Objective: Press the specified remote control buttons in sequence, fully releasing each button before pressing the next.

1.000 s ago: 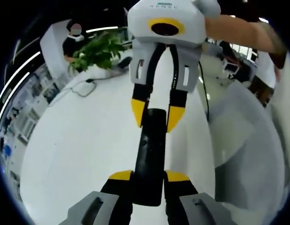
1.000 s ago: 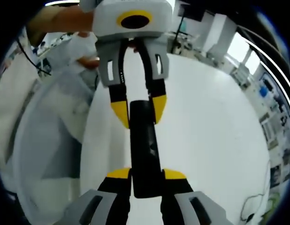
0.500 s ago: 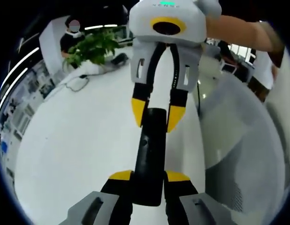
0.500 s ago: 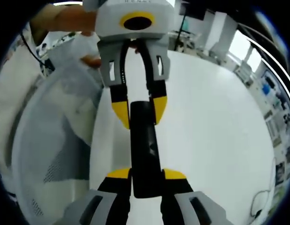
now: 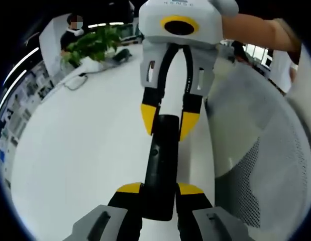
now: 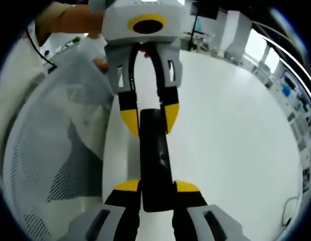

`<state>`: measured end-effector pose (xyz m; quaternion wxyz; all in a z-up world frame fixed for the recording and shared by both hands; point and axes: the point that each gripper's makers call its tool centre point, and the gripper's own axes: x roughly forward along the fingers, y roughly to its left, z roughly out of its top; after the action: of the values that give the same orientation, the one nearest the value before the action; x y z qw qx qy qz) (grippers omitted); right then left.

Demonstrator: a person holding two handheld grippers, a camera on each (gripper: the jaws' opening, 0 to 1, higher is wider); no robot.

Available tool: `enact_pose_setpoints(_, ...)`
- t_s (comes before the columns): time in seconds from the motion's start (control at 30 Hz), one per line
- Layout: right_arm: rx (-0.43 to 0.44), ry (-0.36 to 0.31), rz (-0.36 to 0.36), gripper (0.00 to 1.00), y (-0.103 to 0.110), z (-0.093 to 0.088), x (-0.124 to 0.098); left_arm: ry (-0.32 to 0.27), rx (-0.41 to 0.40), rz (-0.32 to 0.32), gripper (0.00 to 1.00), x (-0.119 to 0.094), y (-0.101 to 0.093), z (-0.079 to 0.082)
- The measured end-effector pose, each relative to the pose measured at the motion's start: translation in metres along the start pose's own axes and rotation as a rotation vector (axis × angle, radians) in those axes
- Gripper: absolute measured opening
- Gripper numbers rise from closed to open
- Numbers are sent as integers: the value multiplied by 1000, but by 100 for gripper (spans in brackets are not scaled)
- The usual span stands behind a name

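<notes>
Basically the remote (image 5: 160, 165) lies lengthwise btwn both claws, left gripper (image 5: 159, 188) clamped on one end, right gripper (image 5: 168, 128) clamped on the other, so neither's free to press.

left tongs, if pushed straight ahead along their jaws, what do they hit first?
Probably the right tongs. The left tongs are shut on one end of the black remote; the right tongs clamp its far end, head-on. Depth is unclear, but nothing else lies between.

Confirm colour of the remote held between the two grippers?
Black remote; clearest in the left gripper view.
</notes>
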<state>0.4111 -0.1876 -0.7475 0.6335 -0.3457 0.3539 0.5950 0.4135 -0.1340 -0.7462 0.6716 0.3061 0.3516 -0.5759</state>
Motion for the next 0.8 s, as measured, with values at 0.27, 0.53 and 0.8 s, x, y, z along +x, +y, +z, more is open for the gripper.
enact_pose_setpoints(0.27, 16, -12, 11, 21, 9, -7, 15, -5, -24, -10, 24, 10, -10, -13)
enact_pose_setpoints(0.53, 3, -8, 13, 21, 16, -9, 21, -13, -43, -13, 24, 16, -15, -20)
enact_pose_setpoints(0.8, -2, -5, 13, 21, 18, -12, 27, -8, -45, -17, 24, 21, -16, -24)
